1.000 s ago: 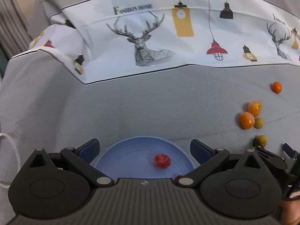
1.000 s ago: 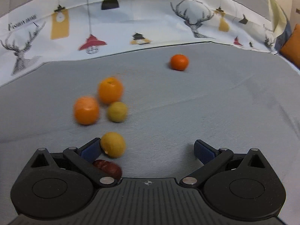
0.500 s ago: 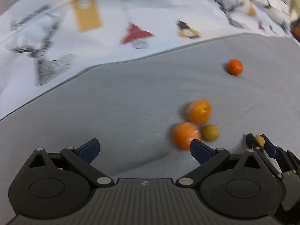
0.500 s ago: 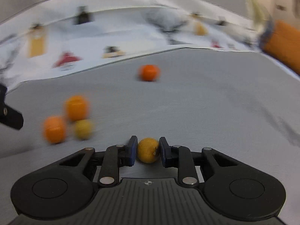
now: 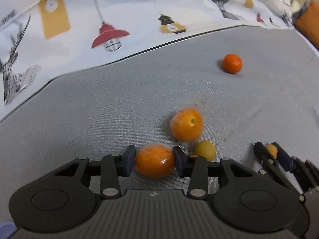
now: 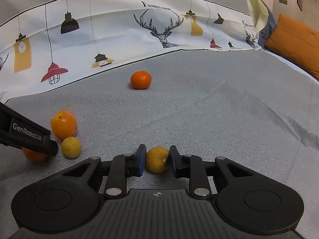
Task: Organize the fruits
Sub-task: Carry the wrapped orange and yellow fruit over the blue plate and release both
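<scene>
Oranges in both claws: your left gripper (image 5: 154,159) is closing on one orange (image 5: 155,160), your right gripper (image 6: 155,160) clamps a yellowish fruit (image 6: 157,159). Lift the left carelessly and it could nudge the neighbouring orange (image 5: 186,124) and small yellow fruit (image 5: 205,150) rolling across the grey cloth (image 5: 99,109).

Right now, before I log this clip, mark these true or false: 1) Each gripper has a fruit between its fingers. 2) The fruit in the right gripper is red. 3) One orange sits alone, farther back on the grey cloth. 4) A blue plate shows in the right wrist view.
1) True: the left gripper, its fingers closing, has an orange between them; the right gripper is shut on a yellow fruit.
2) False: it is yellow.
3) True: the lone orange lies apart on the grey cloth.
4) False: no plate shows there, only fruit and cloth.
</scene>
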Motion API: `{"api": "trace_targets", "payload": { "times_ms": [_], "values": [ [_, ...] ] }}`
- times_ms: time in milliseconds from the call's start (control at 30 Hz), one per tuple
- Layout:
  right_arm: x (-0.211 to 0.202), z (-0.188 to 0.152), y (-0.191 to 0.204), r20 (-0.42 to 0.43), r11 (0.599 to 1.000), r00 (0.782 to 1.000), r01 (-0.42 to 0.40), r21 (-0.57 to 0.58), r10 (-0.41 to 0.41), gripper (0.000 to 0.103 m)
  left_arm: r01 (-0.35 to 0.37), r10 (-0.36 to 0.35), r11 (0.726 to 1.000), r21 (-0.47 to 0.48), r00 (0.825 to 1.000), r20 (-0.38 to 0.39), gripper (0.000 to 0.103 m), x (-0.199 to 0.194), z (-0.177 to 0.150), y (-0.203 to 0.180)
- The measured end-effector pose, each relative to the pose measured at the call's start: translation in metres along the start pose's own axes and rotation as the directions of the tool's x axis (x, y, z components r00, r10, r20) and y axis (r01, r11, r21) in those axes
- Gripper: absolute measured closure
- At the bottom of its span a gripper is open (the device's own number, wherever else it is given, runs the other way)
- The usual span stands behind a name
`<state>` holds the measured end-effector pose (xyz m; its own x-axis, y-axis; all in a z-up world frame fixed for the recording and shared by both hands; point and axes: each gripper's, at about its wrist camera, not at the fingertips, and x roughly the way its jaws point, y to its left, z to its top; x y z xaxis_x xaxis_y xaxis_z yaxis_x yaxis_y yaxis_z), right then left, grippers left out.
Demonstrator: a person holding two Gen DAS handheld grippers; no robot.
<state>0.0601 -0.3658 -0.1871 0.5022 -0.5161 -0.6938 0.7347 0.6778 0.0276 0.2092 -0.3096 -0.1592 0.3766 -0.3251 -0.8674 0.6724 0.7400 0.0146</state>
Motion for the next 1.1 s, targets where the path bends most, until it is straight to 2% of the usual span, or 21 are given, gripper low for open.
{"api": "trace_targets", "payload": {
  "times_ms": [100,200,300,433,533,600,700,800,900,1100],
  "values": [
    [-0.003,0.0,-0.005,0.016,0.999,1.0,-0.026,0.034,0.025,0.077,-0.017,0.017,1.0,-0.02,1.0,-0.013,0.058,-0.01,-0.004,0.007],
    [-0.007,0.001,-0.006,0.054,0.998,0.998,-0.039,0.055,0.036,0.077,-0.029,0.029,0.999,-0.036,1.0,-0.008,0.058,-0.036,-0.011,0.018],
    [-0.016,0.002,-0.003,0.104,0.998,0.993,-0.052,0.027,0.049,0.077,-0.057,0.057,0.997,-0.048,0.998,0.009,0.058,-0.079,-0.02,0.031],
    [-0.041,0.002,-0.001,0.186,0.996,0.98,-0.064,-0.064,0.075,0.077,-0.123,0.124,0.99,-0.065,0.992,0.01,0.058,-0.144,-0.044,0.052],
    [-0.059,0.004,-0.004,0.152,0.993,0.985,-0.066,-0.093,0.08,0.077,-0.152,0.155,0.983,-0.1,0.988,0.022,0.058,-0.193,-0.068,0.069],
    [-0.083,0.009,-0.008,0.134,0.992,0.986,-0.085,-0.092,0.097,0.077,-0.169,0.175,0.977,-0.129,0.984,0.035,0.058,-0.224,-0.087,0.078],
    [-0.14,0.015,-0.018,0.148,0.98,0.971,-0.174,-0.098,0.188,0.077,-0.166,0.179,0.97,-0.175,0.982,0.061,0.058,-0.268,-0.118,0.086],
    [-0.2,0.018,-0.027,0.161,0.962,0.953,-0.235,-0.136,0.256,0.077,-0.132,0.154,0.968,-0.213,0.984,0.088,0.058,-0.301,-0.149,0.09],
    [-0.252,0.023,-0.037,0.157,0.954,0.945,-0.266,-0.135,0.286,0.077,-0.071,0.102,0.965,-0.251,0.989,0.111,0.058,-0.328,-0.175,0.092],
    [-0.335,0.01,-0.047,0.155,0.926,0.917,-0.345,-0.153,0.368,0.077,-0.029,0.081,0.962,-0.271,0.98,0.181,0.058,-0.375,-0.227,0.089]
  ]
}}
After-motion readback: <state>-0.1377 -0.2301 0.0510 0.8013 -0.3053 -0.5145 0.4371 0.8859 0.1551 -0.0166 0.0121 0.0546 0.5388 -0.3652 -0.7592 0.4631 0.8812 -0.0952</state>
